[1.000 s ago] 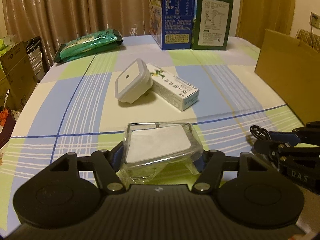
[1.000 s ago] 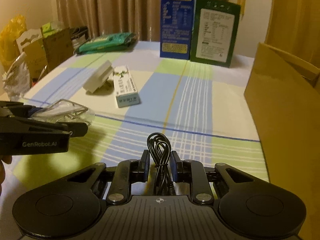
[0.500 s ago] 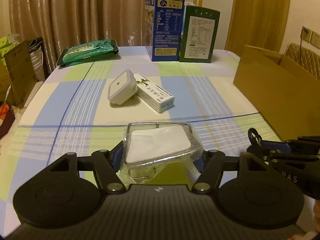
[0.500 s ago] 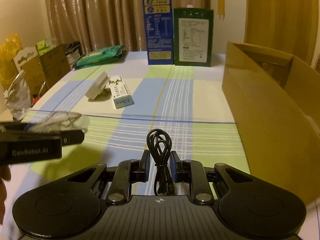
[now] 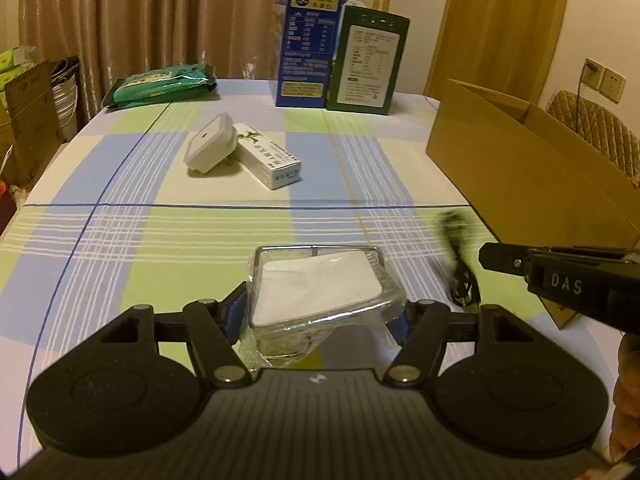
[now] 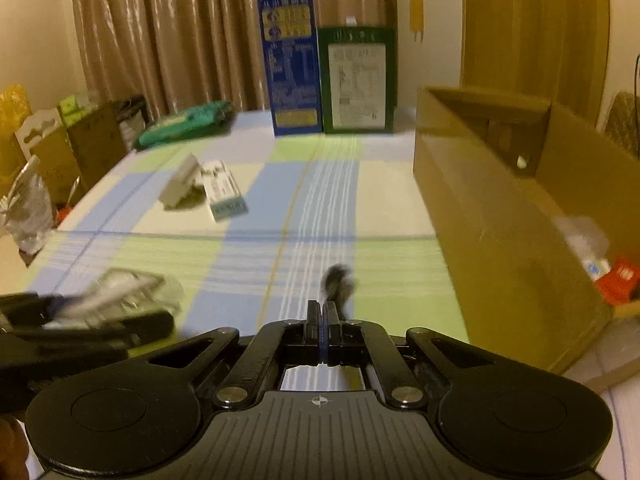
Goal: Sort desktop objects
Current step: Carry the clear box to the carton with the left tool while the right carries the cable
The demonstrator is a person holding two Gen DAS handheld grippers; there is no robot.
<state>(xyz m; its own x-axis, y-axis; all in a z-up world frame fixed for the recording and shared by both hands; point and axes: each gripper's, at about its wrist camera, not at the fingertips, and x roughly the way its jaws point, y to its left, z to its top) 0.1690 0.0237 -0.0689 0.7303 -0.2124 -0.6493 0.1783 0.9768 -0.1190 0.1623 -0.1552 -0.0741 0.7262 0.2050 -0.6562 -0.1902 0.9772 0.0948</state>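
Observation:
My left gripper [image 5: 320,312] is shut on a clear plastic packet with a white square inside [image 5: 320,288], held above the checked tablecloth; it shows blurred in the right wrist view [image 6: 120,296]. My right gripper [image 6: 322,312] has its fingers nearly together, and the black coiled cable [image 6: 338,284] sits blurred just right of the fingertips, so I cannot tell whether it is gripped. The cable hangs below the right gripper in the left wrist view [image 5: 460,264]. A white plug adapter [image 5: 210,148] and a small white carton [image 5: 268,160] lie mid-table. An open cardboard box [image 6: 500,208] stands at the right.
A tall blue carton [image 5: 312,36] and a green carton [image 5: 368,60] stand at the far edge. A green wipes pack [image 5: 160,84] lies at the far left. The cardboard box holds a red item [image 6: 620,280] and other things. Boxes and bags stand beyond the table's left edge.
Both grippers have risen and pulled back from the table. The right gripper's fingers have closed to a narrow gap and the cable now sits off to the right, blurred. The left keeps its packet.

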